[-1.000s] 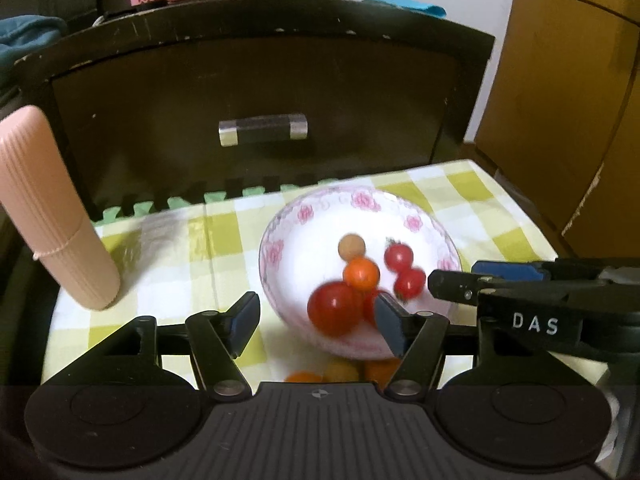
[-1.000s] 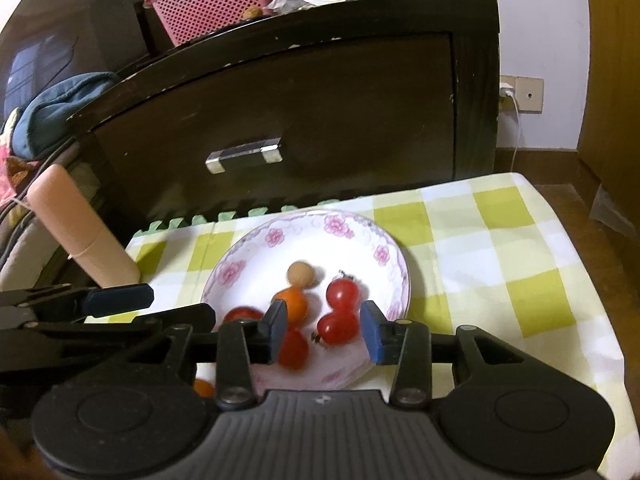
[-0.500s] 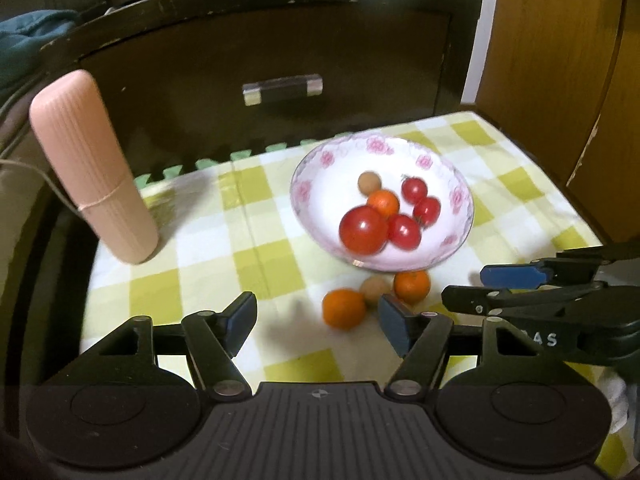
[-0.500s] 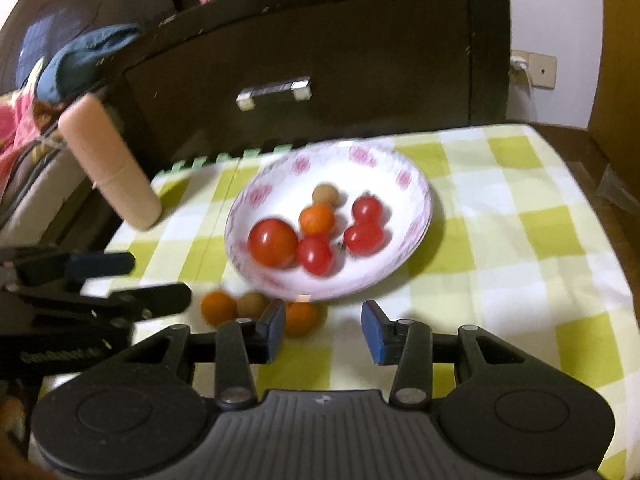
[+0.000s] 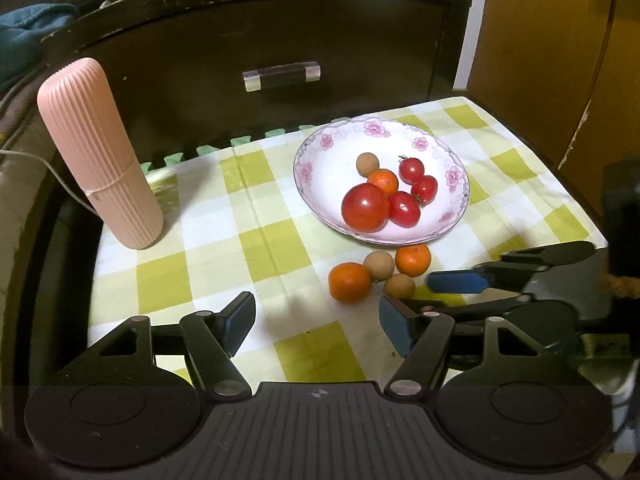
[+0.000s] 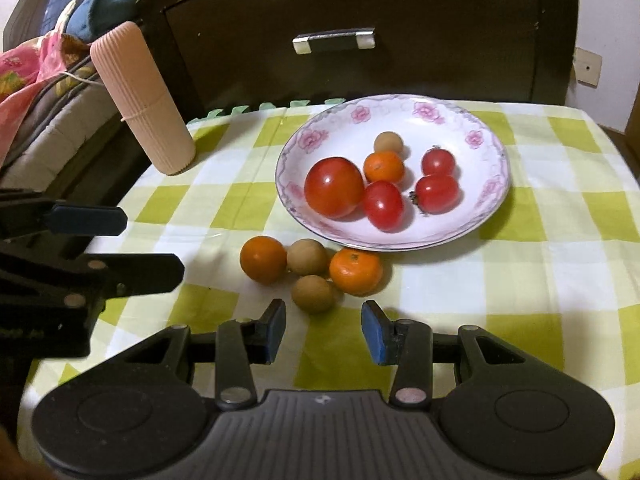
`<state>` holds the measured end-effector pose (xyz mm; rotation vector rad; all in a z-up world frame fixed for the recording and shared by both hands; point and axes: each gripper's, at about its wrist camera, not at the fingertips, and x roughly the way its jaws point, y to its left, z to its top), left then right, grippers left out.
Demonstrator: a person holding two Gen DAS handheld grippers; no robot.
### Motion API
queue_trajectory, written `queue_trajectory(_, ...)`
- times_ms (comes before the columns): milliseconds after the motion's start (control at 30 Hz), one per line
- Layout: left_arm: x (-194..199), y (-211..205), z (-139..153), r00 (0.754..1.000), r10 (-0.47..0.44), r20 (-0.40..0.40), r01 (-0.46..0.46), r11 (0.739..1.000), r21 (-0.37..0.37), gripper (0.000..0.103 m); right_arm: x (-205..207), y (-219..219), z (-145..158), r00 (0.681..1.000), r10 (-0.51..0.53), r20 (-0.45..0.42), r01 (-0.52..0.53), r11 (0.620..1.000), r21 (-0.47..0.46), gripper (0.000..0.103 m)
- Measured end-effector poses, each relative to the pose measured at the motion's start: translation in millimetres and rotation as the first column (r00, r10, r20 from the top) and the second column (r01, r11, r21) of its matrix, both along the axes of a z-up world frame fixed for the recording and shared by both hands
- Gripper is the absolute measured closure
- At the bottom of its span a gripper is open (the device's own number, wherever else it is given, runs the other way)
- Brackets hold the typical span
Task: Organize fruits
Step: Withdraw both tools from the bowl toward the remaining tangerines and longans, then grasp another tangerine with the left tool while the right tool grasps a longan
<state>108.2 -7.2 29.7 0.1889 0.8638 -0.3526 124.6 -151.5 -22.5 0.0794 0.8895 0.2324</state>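
In front of me stands a dark wooden cabinet (image 5: 256,36) with a metal drawer handle (image 5: 281,76), and below it the green-and-white checked tablecloth (image 6: 540,280) covers the whole work surface. On the cloth's far left a ribbed pink cylindrical case (image 5: 100,152) stands tilted, well apart from the fruit. The white floral-rimmed bowl (image 6: 472,220) sits toward the back of the cloth; inside it lie a large tomato (image 6: 334,187), three cherry tomatoes (image 6: 437,193), one small orange (image 6: 383,167) and a brown longan (image 6: 388,143) at the rear. Just beside the bowl's near rim, on the bare cloth, four loose fruits cluster touching one another: two small tangerines (image 6: 355,271) on the outside and two longans (image 6: 313,293) between and in front of them. My left gripper (image 5: 316,322) hovers with its blue pads spread wide and nothing between them, the cluster just beyond its right pad. My right gripper (image 6: 324,330) has its pads parted more narrowly, also released and empty, with the nearest longan just ahead of the gap between its tips.
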Motion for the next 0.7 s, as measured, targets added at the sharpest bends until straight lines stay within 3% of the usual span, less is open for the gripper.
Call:
queue_trajectory(267, 3, 2, -2, 1.0, 0.007, -0.017, -0.007, 1.0, -0.011, 0.027, 6, 13, -8, 1.0, 0.01, 0.013, -0.01, 1.0, -0.026, 0.065)
queue_trajectory(367, 4, 1, -3, 1.0, 0.001, -0.015, -0.001, 1.0, -0.005, 0.027, 5, 12, -9, 0.999, 0.015, 0.028, -0.013, 0.999, -0.043, 0.078)
queue_trajectory(700, 6, -1, -8, 1.0, -0.011, -0.028, 0.011, 1.0, 0.0, 0.026, -2, 4, -4, 0.999, 0.041, 0.013, -0.041, 0.998, -0.037, 0.079)
